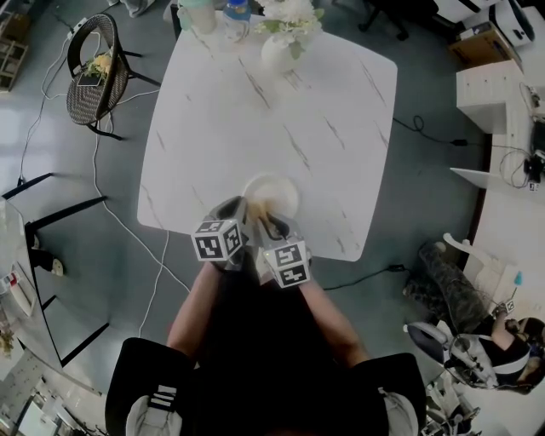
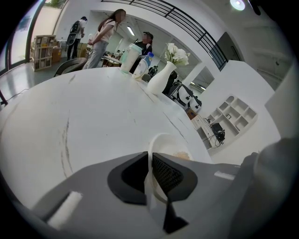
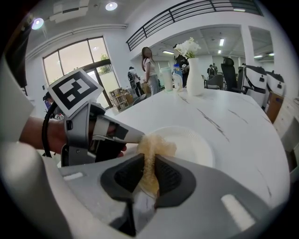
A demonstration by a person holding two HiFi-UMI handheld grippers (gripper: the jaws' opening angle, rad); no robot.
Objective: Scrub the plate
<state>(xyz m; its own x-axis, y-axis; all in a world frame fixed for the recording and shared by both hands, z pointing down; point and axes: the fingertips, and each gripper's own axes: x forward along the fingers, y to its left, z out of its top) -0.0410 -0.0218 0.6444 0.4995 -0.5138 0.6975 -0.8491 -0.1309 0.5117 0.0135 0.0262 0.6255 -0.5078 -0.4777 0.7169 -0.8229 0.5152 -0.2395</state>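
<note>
One scrubber between right tongs

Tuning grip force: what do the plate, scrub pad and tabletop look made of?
Plate: thin-rimmed, matte white, likely paper or plastic.
Scrub pad: tan open mesh with see-through fibres, probably nylon.
Tabletop: smooth white with grey veins, marble or a marble-look slab.

- Open-plan office / robotics lab, not a home.
- Upper-lvl railing, recessed ceiling lights, tall windows.
- People standing in bkgd; office chair further back.
- Grey floor w/ loose cables; white cubby shelf holding gear.
- Marble-look bench w/ flower vase at far edge, wicker chair near its corner.
</note>
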